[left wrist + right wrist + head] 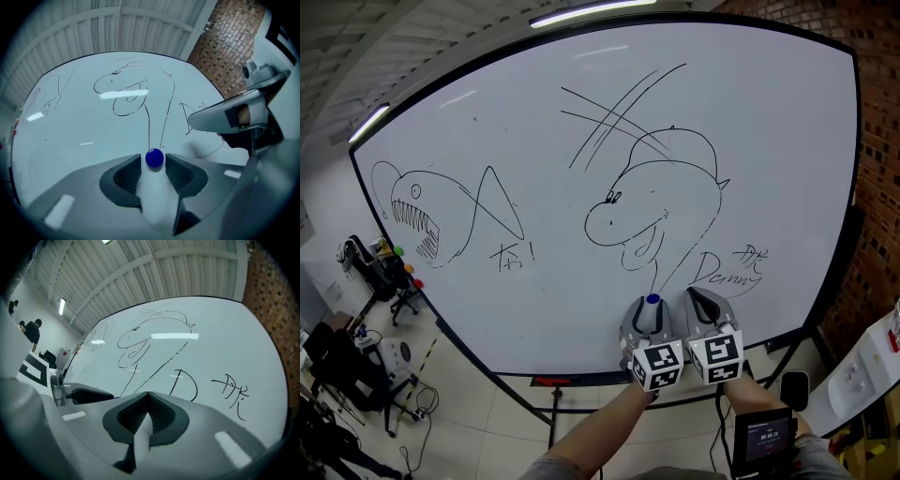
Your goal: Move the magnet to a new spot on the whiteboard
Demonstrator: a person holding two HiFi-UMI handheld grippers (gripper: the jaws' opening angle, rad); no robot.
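Note:
The small round blue magnet (652, 299) sticks to the whiteboard (534, 122) near its lower edge, below the drawn duck-like head. My left gripper (649, 311) is at the board with its jaws on either side of the magnet (154, 158). The left gripper (153, 157) is open, with a thin gap showing on each side of the magnet. My right gripper (701, 305) is just to the right of it, beside the written name, and holds nothing. In the right gripper view the right gripper (148, 393) is shut, its tips meeting.
Marker drawings of a fish (417, 220) and a head (647, 202) cover the board. A brick wall (877, 216) stands to the right. Chairs and gear (366, 300) crowd the floor at the left. A small screen (761, 439) sits by my right forearm.

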